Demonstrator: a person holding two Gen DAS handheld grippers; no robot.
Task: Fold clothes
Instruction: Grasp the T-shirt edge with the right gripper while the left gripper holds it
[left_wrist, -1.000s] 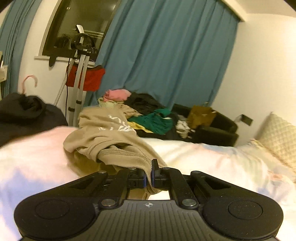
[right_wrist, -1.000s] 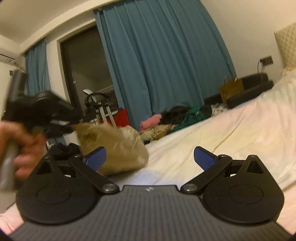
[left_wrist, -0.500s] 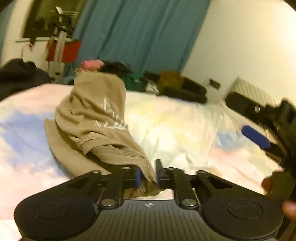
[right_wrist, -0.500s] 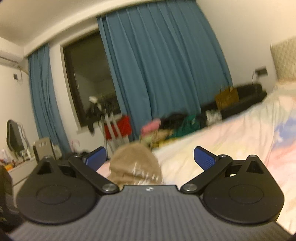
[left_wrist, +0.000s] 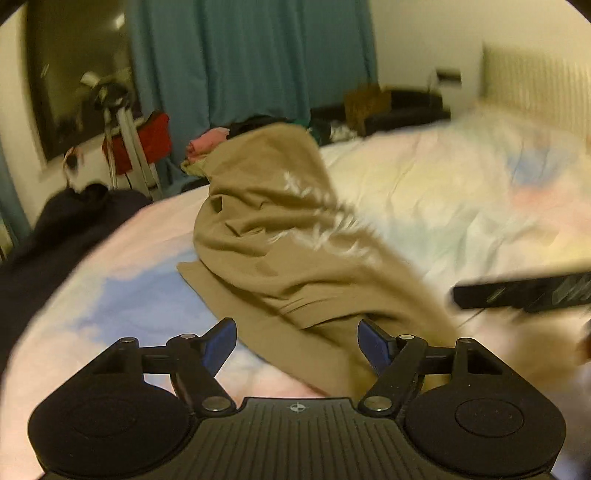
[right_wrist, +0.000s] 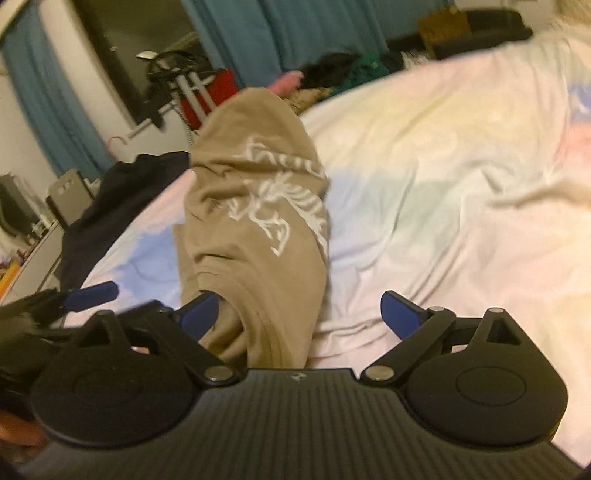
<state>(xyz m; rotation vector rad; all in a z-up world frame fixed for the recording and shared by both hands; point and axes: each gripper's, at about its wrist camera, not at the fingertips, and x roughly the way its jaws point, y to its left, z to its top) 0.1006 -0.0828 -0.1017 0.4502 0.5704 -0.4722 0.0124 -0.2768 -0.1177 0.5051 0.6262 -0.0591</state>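
Your left gripper (left_wrist: 293, 341) is opening its jaws, with a fold of the crumpled tan cotton sweatshirt with a white print (left_wrist: 280, 236) lying loose between them, unpinched. Your right gripper (right_wrist: 299, 314) is spread wide and starting to close; the ribbed hem (right_wrist: 266, 332) lies just inside its left jaw. Beyond both, the garment heaps up on the pastel bed sheet (right_wrist: 443, 192). It looks soft, light and floppy, so take the hem's corners.
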